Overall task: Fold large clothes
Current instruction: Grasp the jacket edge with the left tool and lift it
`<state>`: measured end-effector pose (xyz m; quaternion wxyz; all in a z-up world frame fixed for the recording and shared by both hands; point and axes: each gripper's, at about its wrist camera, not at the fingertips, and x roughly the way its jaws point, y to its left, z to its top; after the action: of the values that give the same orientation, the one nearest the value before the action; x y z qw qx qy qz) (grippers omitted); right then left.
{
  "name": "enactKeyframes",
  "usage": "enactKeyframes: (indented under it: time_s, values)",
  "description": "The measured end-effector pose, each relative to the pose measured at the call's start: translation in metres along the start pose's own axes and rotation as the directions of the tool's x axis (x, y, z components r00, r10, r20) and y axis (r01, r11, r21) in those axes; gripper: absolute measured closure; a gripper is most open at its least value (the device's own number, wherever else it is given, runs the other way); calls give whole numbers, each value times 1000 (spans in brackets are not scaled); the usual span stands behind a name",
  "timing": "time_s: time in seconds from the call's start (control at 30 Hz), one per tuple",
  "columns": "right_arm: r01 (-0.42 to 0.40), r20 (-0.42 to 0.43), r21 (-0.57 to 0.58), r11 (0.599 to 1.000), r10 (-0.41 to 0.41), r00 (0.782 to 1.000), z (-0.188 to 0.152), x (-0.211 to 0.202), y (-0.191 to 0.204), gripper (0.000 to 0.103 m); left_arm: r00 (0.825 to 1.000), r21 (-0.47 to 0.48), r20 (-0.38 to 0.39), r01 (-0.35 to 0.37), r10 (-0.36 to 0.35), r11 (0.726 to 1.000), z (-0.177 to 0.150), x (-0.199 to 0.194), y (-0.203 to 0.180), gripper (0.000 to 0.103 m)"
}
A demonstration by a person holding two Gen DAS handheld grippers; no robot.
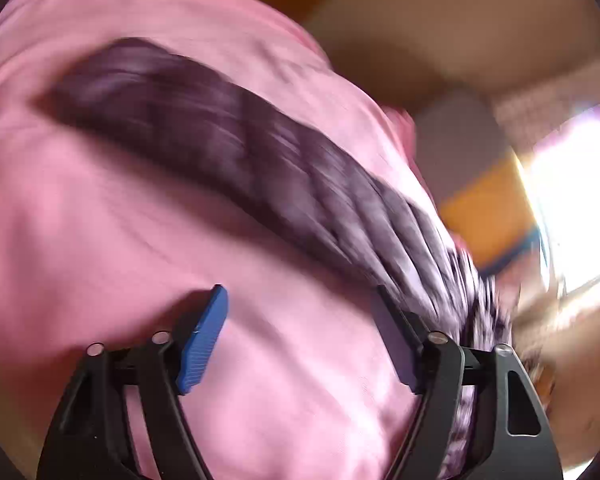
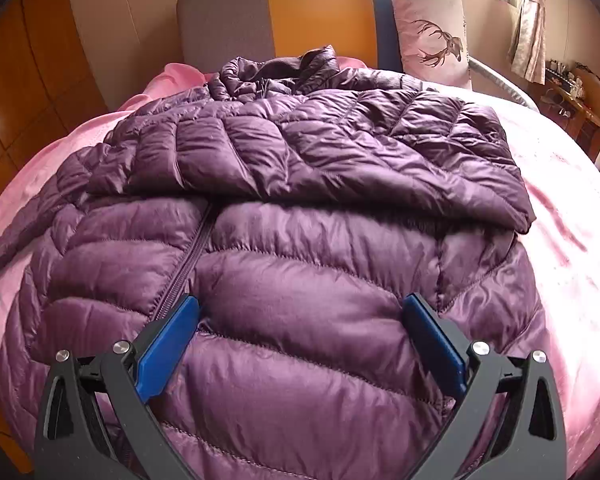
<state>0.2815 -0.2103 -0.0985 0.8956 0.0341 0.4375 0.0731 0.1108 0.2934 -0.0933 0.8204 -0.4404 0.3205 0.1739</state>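
Observation:
A purple quilted puffer jacket [image 2: 300,208] lies front-up on a pink bedsheet [image 2: 572,208], collar toward the headboard. One sleeve [image 2: 340,152] is folded across its chest. My right gripper [image 2: 300,320] is open, its blue pads hovering just over the jacket's lower front, beside the zipper [image 2: 188,268]. My left gripper [image 1: 300,312] is open and empty over the pink sheet [image 1: 100,220]. In the blurred left wrist view the jacket's other sleeve [image 1: 228,152] stretches out across the sheet, running past the right finger.
A grey, orange and blue headboard [image 2: 300,12] stands behind the bed. A pillow with a deer print [image 2: 432,28] leans on it. A curtained window [image 2: 528,12] and a cluttered wooden desk [image 2: 580,92] are at the right. Wooden panels [image 2: 40,72] are at the left.

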Motion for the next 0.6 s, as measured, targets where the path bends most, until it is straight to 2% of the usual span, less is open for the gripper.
enactKeyframes:
  time_s: [0.13, 0.23, 0.27, 0.33, 0.4, 0.47, 0.5, 0.6]
  values:
    - [-4, 2, 4, 1000, 4, 1000, -3, 4, -2, 2, 999, -180, 54, 11, -1, 984, 36, -8, 46, 43]
    - [-12, 10, 12, 1000, 12, 1000, -5, 5, -4, 2, 997, -303, 71, 49, -28, 952, 56, -3, 70, 44]
    - [-9, 14, 9, 1000, 8, 1000, -6, 5, -4, 2, 997, -350, 74, 56, -32, 935, 63, 0, 77, 47]
    - [-4, 20, 6, 1000, 4, 1000, -7, 5, -3, 2, 997, -370, 71, 52, -28, 927, 70, 4, 78, 54]
    - [-3, 23, 5, 1000, 2, 1000, -8, 5, -3, 2, 998, -342, 62, 37, -17, 939, 77, 10, 72, 91]
    - [-4, 21, 5, 1000, 4, 1000, -8, 5, -3, 2, 997, -287, 73, 31, -11, 957, 82, 7, 61, 92]
    - [-3, 21, 5, 1000, 3, 1000, -8, 5, -3, 2, 996, -228, 84, 40, -21, 973, 84, 2, 50, 92]
    - [-5, 21, 6, 1000, 5, 1000, -8, 5, -3, 2, 991, -57, 110, 85, -79, 995, 77, -11, 4, 92]
